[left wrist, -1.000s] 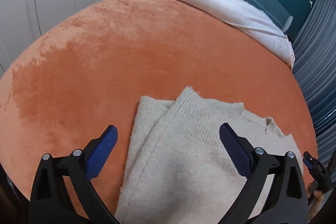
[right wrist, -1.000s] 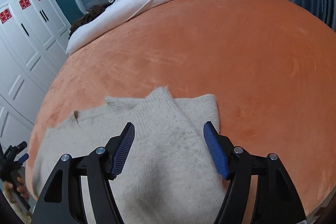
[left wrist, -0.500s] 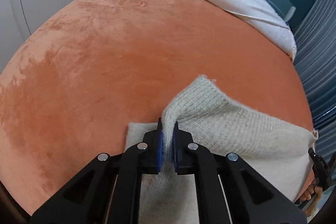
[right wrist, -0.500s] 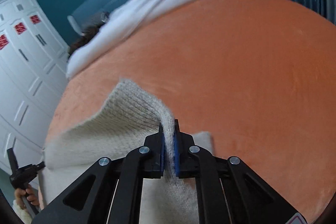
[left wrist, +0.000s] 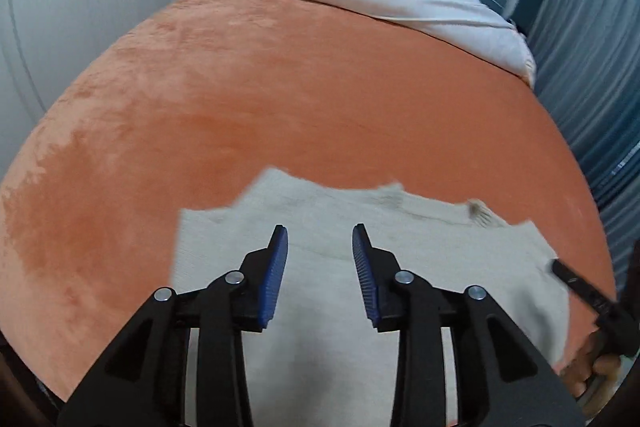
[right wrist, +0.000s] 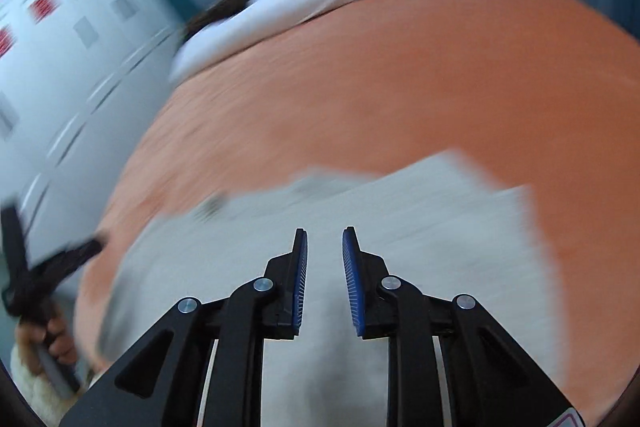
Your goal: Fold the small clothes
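- Half a second ago, each claw pinched a raised ridge of the cream sweater (left wrist: pixel 328 311). Both have now let go.
- Left claw (left wrist: pixel 319 251): jaws opening, partly spread, nothing between the blue pads; the knit lies below them.
- Right claw (right wrist: pixel 324 254): jaws opening, a narrow gap, nothing pinched. This view is motion-blurred.
- The sweater (right wrist: pixel 360 227) now lies flat on the orange blanket (left wrist: pixel 280 99) of the bed, near its close edge. The far edge shows stepped layers, with the ribbed collar (left wrist: pixel 478 213) toward the right in the left view.
- Judgement: one fold has been laid down and released. The garment looks partly folded, so a further fold is probably required.
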A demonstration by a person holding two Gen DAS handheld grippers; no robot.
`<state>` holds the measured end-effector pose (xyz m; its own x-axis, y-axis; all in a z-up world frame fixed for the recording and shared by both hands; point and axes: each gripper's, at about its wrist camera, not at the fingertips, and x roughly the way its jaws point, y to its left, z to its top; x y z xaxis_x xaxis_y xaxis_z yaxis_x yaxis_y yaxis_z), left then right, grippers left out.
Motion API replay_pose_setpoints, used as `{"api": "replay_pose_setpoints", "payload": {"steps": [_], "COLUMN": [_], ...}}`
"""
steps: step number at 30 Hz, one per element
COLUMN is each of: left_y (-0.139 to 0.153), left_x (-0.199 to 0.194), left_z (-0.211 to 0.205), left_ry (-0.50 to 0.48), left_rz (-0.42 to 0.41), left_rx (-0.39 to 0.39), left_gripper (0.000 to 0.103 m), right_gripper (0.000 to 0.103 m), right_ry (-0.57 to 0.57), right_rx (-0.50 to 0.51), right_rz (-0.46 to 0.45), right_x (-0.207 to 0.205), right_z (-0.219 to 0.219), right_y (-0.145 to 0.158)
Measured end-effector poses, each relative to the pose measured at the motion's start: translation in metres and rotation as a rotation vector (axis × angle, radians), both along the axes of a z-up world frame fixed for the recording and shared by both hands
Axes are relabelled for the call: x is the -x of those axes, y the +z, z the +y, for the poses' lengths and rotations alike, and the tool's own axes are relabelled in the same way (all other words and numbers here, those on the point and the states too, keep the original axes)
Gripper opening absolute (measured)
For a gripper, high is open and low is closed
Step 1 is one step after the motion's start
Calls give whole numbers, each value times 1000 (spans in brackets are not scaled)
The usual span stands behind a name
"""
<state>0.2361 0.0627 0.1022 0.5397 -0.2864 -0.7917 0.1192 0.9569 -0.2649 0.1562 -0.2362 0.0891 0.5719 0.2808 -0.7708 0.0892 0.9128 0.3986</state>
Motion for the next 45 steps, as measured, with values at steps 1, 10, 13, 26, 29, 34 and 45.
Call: {"api": "replay_pose_setpoints", "payload": {"steps": [1,10,13,26,29,34,45], "left_y": [-9,-71,-76,-42,-73,-66,-80], "left_x": [4,26,41,-56,-90,-93,-93], "left_z": [-18,28,77,37,32,54,68], "left_ry": [-38,-17,23,69,61,75,125], "left_rz": [33,130,126,78,194,196,180], "left_rx": [16,-102,-119,-141,-147,30,8], "left_gripper": [33,17,15,73,58,11,13], "right_gripper": [17,4,0,68,67,9,16], "right_ry": [87,99,-124,-224,-218,-179,-327], "right_rx": [-59,17,30,107,148,115,63], "right_rz": [21,111,147,54,190,72,141], "right_x": [-2,26,63,-19,-55,-52,-33], "right_z": [33,13,-94,-134,-122,-107,-168], "right_y": [-10,-53,-54,-13,-49,-29,-50]}}
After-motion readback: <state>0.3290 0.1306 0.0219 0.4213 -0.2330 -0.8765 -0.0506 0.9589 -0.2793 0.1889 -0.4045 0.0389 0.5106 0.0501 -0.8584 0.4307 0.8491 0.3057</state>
